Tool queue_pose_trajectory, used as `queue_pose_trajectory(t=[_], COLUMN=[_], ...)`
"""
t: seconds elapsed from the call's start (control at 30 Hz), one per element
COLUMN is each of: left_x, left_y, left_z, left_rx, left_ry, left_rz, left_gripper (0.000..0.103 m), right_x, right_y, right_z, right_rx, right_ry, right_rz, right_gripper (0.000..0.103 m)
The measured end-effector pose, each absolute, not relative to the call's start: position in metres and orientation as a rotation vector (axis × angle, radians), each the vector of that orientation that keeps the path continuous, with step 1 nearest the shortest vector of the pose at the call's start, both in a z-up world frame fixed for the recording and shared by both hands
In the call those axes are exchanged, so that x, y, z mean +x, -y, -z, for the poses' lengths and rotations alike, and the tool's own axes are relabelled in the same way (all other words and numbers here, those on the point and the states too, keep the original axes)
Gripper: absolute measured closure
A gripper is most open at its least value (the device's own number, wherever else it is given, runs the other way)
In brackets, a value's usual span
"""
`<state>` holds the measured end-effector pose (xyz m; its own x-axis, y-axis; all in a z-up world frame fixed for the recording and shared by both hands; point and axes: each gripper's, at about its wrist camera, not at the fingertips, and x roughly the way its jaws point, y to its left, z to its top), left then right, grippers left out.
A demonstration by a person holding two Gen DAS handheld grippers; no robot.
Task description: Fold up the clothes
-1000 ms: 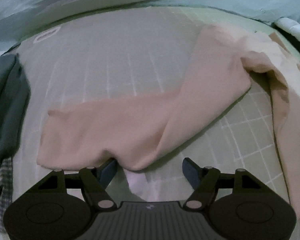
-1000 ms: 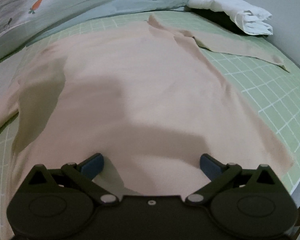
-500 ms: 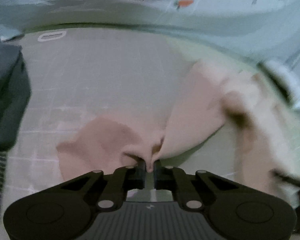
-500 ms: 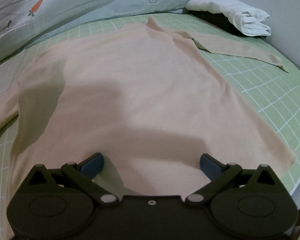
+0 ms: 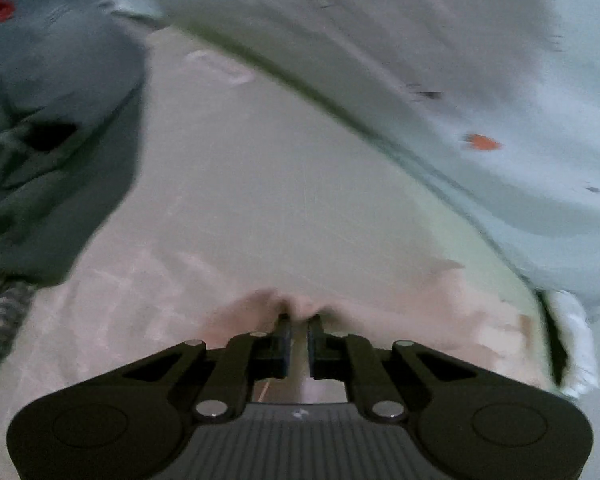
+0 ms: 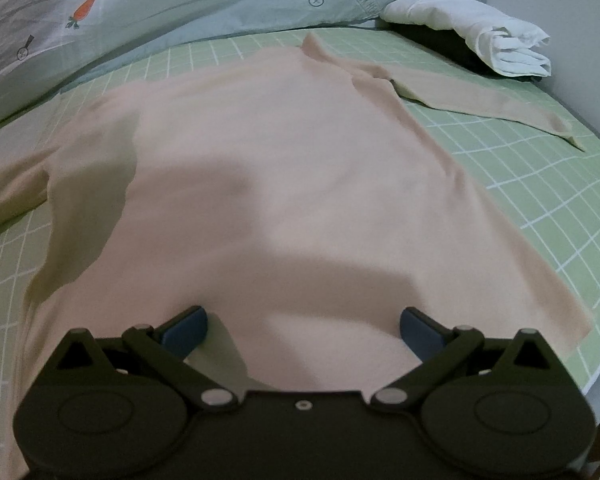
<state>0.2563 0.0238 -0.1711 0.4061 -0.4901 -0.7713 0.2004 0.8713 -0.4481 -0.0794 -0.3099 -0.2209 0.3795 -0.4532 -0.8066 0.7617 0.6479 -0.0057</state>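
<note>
Left wrist view, heavily blurred: the left tongs (image 5: 298, 330) sit at 6 o'clock with their jaws nearly together and easing slightly apart, a bunched fold of the pale peach knit long-sleeved top (image 5: 260, 308) pinched between the fingertips. The fabric spreads from the tips toward 9 and 3 o'clock over the green checked bed sheet (image 5: 260, 168). A dark grey garment (image 5: 56, 184) lies heaped at 9 to 10 o'clock, well apart from the tongs. A light blue-green quilt with small orange carrot prints (image 5: 440, 60) runs across 12 to 3 o'clock, and a white cloth (image 5: 576, 344) shows at 4 o'clock.

Right wrist view: the right tongs (image 6: 302, 326) stand wide open at 6 o'clock, nothing between the fingers, which rest on or just over the peach top's (image 6: 284, 168) lower body. The top lies flat on the bed sheet (image 6: 548, 208), stretching from the tongs up to 12 o'clock, one sleeve laid out toward 2 o'clock, the other trailing off at 9 o'clock. The quilt (image 6: 180, 4) fills 10 to 12 o'clock; a folded white cloth (image 6: 480, 32) sits at 1 o'clock.
</note>
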Motion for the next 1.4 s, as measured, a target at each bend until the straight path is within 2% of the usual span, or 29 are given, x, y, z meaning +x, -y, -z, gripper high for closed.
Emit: queue_pose_trajectory(t=[0.13,0.27,0.33,0.5,0.77,0.8,0.83,0.87,0.9,1.07,1.3,1.4], left_x=[0.255,0.241,0.233,0.225,0.230,0.231,0.232,0.232,0.233,0.235,0.252,0.263], left_y=[-0.036,-0.037,-0.034,-0.018,0.006,0.004,0.002,-0.001,-0.004,-0.027,-0.088,-0.105], left_z=[0.178,0.185,0.188,0.196,0.218,0.220,0.219,0.217,0.215,0.184,0.137,0.135], left_rx=[-0.273,-0.197,-0.153,-0.107,0.047,0.039,0.029,0.018,0.007,-0.099,-0.522,-0.476], left_ry=[-1.070,-1.082,-1.087,-1.107,-1.131,-1.127,-1.127,-1.129,-1.131,-1.147,-1.135,-1.103], left_rz=[0.437,0.485,0.517,0.561,0.455,0.452,0.447,0.441,0.434,0.556,0.643,0.489], left_gripper=[0.072,0.057,0.043,0.034,0.032,0.034,0.042,0.059,0.101,0.102,0.102,0.101], right_x=[-0.080,-0.080,-0.080,-0.081,-0.082,-0.082,-0.083,-0.082,-0.082,-0.081,-0.082,-0.081], right_y=[0.310,0.311,0.311,0.311,0.311,0.311,0.311,0.311,0.311,0.312,0.311,0.311], right_z=[0.220,0.221,0.221,0.221,0.221,0.222,0.222,0.222,0.222,0.221,0.221,0.221], right_rx=[0.402,0.402,0.403,0.401,0.400,0.399,0.400,0.398,0.398,0.400,0.398,0.400], right_ry=[-0.876,-0.870,-0.869,-0.867,-0.860,-0.858,-0.856,-0.857,-0.859,-0.859,-0.857,-0.860], right_rz=[0.805,0.813,0.816,0.813,0.813,0.813,0.814,0.812,0.812,0.812,0.811,0.814], right_gripper=[0.000,0.000,0.000,0.000,0.000,0.000,0.000,0.000,0.000,0.000,0.000,0.000])
